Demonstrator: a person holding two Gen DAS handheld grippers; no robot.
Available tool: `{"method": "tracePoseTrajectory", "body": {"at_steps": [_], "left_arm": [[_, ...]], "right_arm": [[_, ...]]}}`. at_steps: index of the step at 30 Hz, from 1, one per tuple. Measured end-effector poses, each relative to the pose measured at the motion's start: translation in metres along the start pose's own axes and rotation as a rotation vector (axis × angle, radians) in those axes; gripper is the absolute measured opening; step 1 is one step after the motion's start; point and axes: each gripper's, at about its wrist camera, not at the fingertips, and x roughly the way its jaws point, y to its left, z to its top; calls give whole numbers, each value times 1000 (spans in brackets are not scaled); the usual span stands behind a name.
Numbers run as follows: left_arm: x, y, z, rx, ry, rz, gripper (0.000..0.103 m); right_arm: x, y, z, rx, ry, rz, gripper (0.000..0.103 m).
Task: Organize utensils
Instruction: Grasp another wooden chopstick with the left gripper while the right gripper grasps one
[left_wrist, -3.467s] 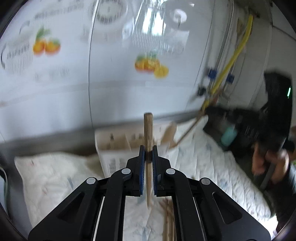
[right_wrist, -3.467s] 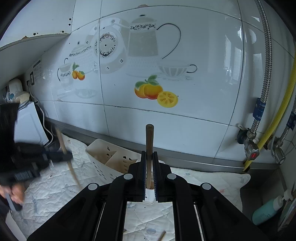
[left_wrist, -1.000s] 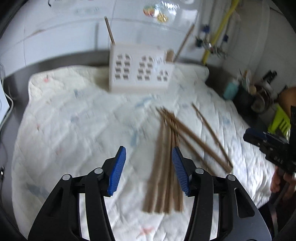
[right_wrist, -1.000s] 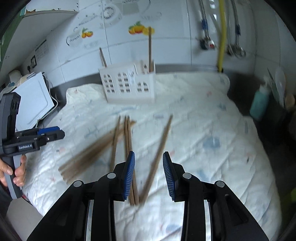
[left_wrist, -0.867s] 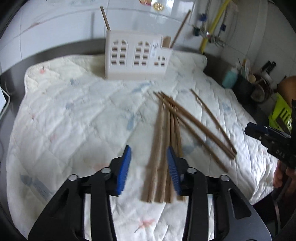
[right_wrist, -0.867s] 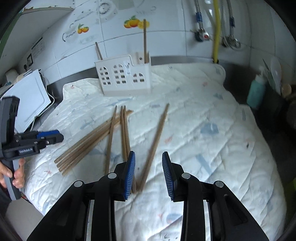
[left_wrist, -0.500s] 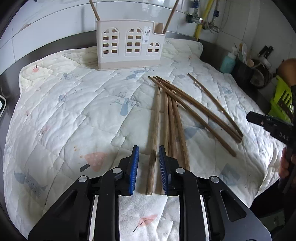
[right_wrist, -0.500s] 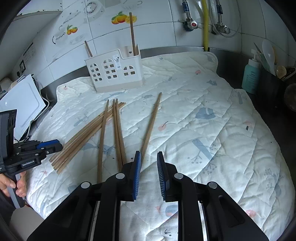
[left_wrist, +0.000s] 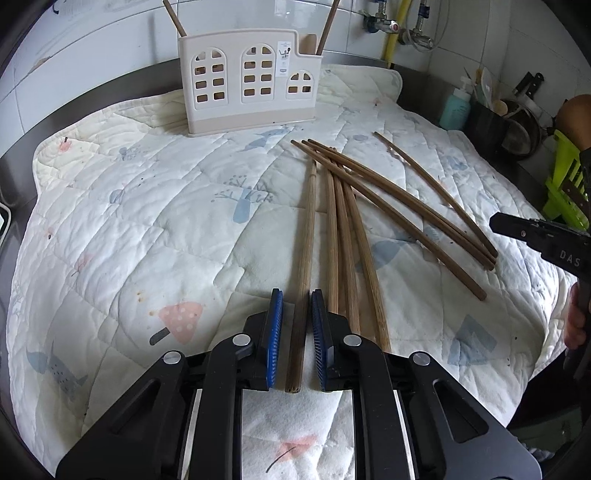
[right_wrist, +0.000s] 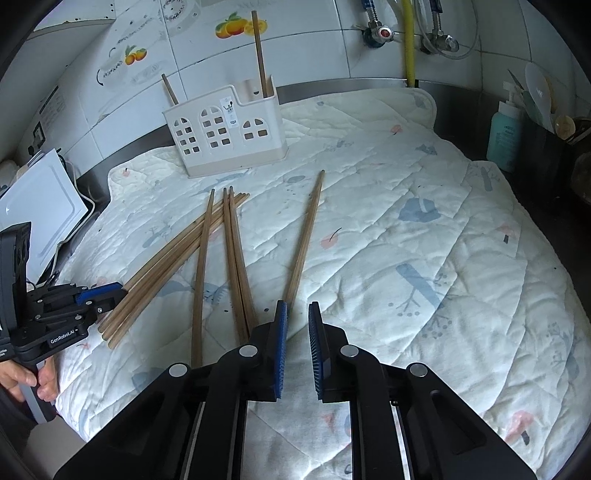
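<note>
A single chopstick (left_wrist: 303, 266) is straddled by the left gripper (left_wrist: 296, 332), its fingers parted and not yet clamped; the right gripper (right_wrist: 296, 332) is held parted and empty. Neighbouring chopsticks (left_wrist: 343, 236) on the quilt (left_wrist: 147, 221) could be snagged. The holder (left_wrist: 247, 77) is seen well beyond.

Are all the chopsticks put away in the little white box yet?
Not yet. Two chopsticks already stand in the box. The left tongs sit open around one chopstick on the quilt, not squeezing it. The right tongs are open and empty. The pile remains.
</note>
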Motion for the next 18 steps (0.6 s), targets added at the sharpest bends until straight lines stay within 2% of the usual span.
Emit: {"method": "tracePoseTrajectory", "body": {"at_steps": [9,18], "left_arm": [[-1,2,-3,-21,-18,-16,15],[-2,-1,-3,-10,-17,-2,15]], "right_arm": [[16,12,-6,-21,34,-22,11],[18,15,-7,-34,20,-50,6]]}}
